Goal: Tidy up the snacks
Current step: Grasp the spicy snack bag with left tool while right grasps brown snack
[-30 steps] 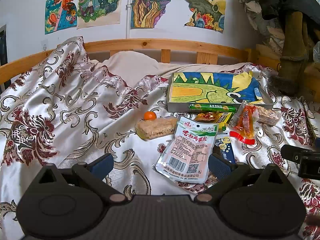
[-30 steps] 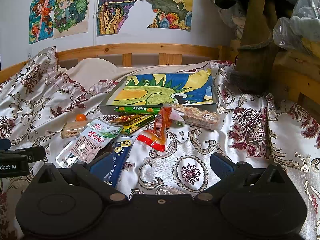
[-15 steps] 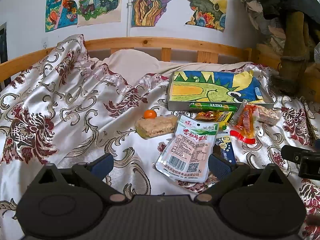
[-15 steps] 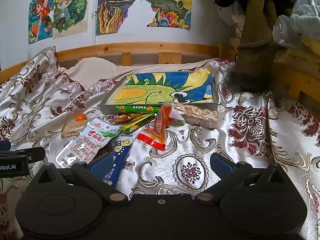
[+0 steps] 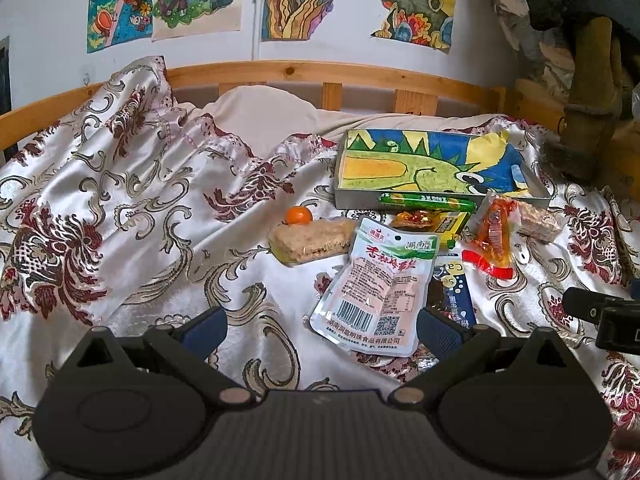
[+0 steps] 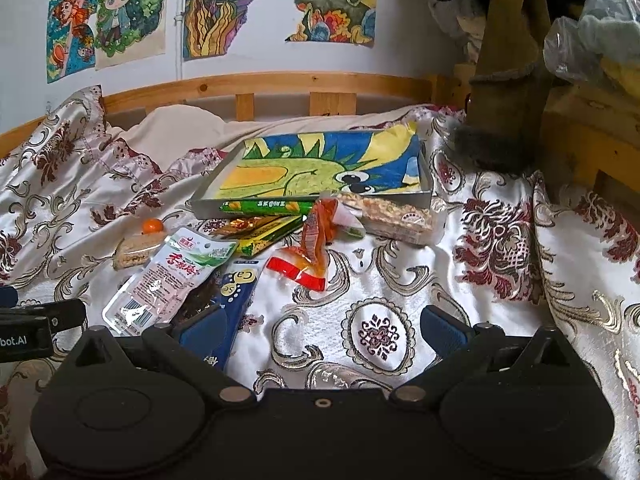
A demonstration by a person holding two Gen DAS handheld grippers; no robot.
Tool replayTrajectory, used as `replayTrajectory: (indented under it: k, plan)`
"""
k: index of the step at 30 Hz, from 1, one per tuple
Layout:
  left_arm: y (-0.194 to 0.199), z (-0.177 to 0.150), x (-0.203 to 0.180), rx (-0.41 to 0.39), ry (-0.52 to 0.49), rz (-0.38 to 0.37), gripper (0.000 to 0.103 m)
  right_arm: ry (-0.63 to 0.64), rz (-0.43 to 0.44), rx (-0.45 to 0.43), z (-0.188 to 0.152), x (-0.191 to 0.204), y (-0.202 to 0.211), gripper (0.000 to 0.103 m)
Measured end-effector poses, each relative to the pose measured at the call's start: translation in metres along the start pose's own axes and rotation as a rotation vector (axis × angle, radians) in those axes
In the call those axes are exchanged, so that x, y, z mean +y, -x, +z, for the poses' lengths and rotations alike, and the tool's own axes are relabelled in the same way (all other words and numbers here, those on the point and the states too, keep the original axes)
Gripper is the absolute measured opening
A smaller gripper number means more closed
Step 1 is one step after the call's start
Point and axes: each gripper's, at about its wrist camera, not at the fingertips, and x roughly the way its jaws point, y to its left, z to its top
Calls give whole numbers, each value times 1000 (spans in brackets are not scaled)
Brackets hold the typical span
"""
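Note:
Snacks lie scattered on a patterned bedspread in front of a shallow tray (image 5: 436, 202) (image 6: 200, 206) lined with a dinosaur drawing. A white and green pouch (image 5: 378, 292) (image 6: 168, 276) lies nearest, beside a blue packet (image 5: 456, 288) (image 6: 236, 300). Behind them are a rice cake bar (image 5: 312, 240) (image 6: 134, 250), a small orange (image 5: 299, 215) (image 6: 153, 225), a green sausage (image 5: 426, 201) (image 6: 266, 206), a yellow-green pack (image 6: 268, 234), an orange packet (image 5: 494, 236) (image 6: 316, 240) and a nut bar (image 5: 536, 220) (image 6: 394, 218). My left gripper (image 5: 320, 326) is open, low before the pouch. My right gripper (image 6: 322, 326) is open over bare bedspread, its left finger over the blue packet.
A wooden bed rail (image 5: 280, 76) runs along the back under wall posters. A pillow (image 5: 264, 112) lies behind the bedspread. A brown boot (image 6: 504, 80) and piled clothes stand at the right, with a plastic bag (image 6: 596, 28) above them.
Both views have shifted only slightly. The snacks and both open grippers keep their places.

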Motion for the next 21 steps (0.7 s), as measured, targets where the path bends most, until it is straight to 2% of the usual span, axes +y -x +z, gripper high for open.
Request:
replayTrajectory:
  k: [12,16,21]
  plan:
    - [-27,12,12,24,-3,-17,103,59,43,-7,-2,10,-20,102]
    - [-42,20,14,43,-31,-70,103,87,66,2,-4,14,-30,102]
    - [-65,29,3,76,-115,-163,103,112,83,32,-8,17,-43,102]
